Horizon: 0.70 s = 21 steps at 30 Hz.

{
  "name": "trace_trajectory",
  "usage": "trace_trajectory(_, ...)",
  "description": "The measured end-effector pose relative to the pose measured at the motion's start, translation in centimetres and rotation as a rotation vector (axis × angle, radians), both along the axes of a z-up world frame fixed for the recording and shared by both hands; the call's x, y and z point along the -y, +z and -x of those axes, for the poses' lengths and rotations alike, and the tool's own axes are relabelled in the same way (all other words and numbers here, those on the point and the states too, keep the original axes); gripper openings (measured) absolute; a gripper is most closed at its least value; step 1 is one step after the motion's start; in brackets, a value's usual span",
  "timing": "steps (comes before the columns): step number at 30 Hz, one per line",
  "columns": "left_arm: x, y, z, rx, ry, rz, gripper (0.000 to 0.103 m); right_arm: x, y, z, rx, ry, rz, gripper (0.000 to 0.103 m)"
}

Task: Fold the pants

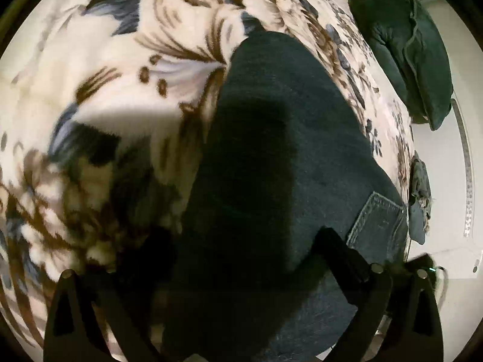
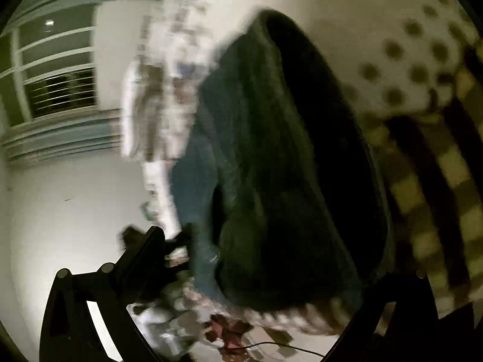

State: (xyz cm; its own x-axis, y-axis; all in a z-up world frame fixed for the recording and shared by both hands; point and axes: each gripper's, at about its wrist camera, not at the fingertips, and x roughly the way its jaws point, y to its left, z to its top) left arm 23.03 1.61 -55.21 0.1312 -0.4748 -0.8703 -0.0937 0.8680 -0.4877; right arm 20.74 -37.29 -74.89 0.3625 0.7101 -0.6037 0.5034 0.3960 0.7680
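White floor (image 2: 60,211) — barred window (image 2: 60,90)

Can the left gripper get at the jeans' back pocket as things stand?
Probably yes: the left gripper is open right over the jeans, and the back pocket lies uncovered beside its right finger.

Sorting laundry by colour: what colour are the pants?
Dark blue denim pants, clearest in the left wrist view.
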Motion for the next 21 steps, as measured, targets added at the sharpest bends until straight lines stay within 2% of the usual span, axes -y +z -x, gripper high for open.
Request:
trace_trajectory(4, -0.2, -0.1, -0.1, -0.002, 0.005, 0.011, 0.102, -0.1, 0.0, -0.5, 0.003, -0.013, -0.002, 0.103)
trace_trajectory(7, -0.5, -0.2, -0.1, -0.001, 0.02, 0.023, 0.102, -0.1, 0.7, -0.7, 0.055, -0.084, -0.096, 0.103)
trace_trajectory(9, -0.7, -0.2, 0.0, 0.0, 0.028, 0.035, 0.102, -0.1, 0.6, -1.1, 0.087, -0.084, -0.1, 0.102)
trace_trajectory(11, -0.8, -0.2, 0.0, 0.001, 0.034, 0.045, 0.102, 0.1, -0.5, -1.3, 0.065, -0.08, -0.068, 0.099)
trace_trajectory(13, -0.8, 0.1, 0.0, 0.01, 0.019, 0.05, 0.101, 0.4, -0.6, -0.9, 0.042, -0.093, -0.046, 0.087)
trace_trajectory(14, -0.8, 0.3, 0.0, 0.024, 0.016, 0.046, 0.09, 0.5, -0.2, -0.7, 0.035, -0.087, -0.027, 0.075)
trace_trajectory(15, -0.8, 0.6, 0.1, 0.035, 0.016, 0.04, 0.069, 0.6, 0.1, -0.4, 0.041, -0.086, -0.019, 0.066)
trace_trajectory(17, -0.8, 1.0, 0.1, 0.042, 0.015, 0.04, 0.052, 0.7, 0.6, 0.1, 0.043, -0.087, -0.01, 0.057)
trace_trajectory(18, -0.9, 1.4, 0.2, 0.057, 0.016, 0.054, 0.037, 0.7, 0.8, 0.2, 0.044, -0.086, -0.001, 0.053)
trace_trajectory(21, -1.2, 2.3, 0.5, 0.066, 0.026, 0.089, 0.027, 0.7, 1.9, 0.1, 0.051, -0.081, 0.029, 0.046)
